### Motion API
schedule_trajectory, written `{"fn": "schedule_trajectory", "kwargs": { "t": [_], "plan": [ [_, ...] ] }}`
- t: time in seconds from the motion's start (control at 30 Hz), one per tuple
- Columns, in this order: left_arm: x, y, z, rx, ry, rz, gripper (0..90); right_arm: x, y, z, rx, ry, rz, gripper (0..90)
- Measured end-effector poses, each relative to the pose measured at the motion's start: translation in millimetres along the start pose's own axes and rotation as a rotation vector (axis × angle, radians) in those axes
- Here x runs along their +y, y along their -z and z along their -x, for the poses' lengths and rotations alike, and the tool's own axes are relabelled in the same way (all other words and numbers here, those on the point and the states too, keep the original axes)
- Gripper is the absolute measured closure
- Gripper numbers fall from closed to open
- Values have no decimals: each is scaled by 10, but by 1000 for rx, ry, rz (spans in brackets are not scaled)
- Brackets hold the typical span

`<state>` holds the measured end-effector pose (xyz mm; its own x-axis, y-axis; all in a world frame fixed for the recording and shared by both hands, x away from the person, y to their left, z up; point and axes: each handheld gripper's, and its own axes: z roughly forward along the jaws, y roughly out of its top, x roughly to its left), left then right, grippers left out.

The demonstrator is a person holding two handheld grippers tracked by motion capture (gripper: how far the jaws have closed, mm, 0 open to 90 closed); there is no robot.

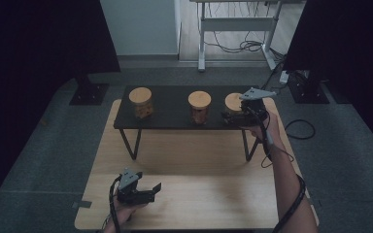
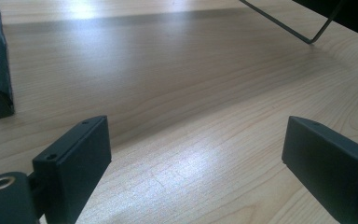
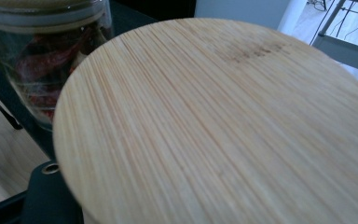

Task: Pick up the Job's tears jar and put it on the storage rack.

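A jar with a round wooden lid (image 3: 223, 126) stood at the right end of a low black shelf (image 1: 170, 114) on a wooden table (image 1: 199, 194). The right gripper (image 1: 233, 116) was closed around this jar, just under the lid. Two more lidded jars, the middle jar (image 1: 199, 107) and the left jar (image 1: 141, 102), stood further along the shelf. Well apart, the left gripper (image 1: 150, 190) rested near the table's front edge, its jaws wide open and holding nothing.

No words, numbers or signs are showing that can be read. The wooden lids (image 1: 140, 94) of the jars are looking plain, and so are the dark shelf (image 1: 175, 121) and the light wooden table (image 1: 199, 194).
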<state>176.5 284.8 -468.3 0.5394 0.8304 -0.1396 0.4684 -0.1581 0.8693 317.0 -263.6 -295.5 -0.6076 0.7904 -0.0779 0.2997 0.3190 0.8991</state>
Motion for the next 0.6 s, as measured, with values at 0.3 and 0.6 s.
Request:
{"fn": "schedule_trajectory", "kwargs": {
  "t": [0.3,0.6],
  "plan": [
    [-2,-5,3,0,-1,-3,75,-10,-17,-10,-23,-28,2,227],
    [-1,-8,12,1,-5,-5,74,-29,-19,-23,-25,-37,5,230]
  ]
}}
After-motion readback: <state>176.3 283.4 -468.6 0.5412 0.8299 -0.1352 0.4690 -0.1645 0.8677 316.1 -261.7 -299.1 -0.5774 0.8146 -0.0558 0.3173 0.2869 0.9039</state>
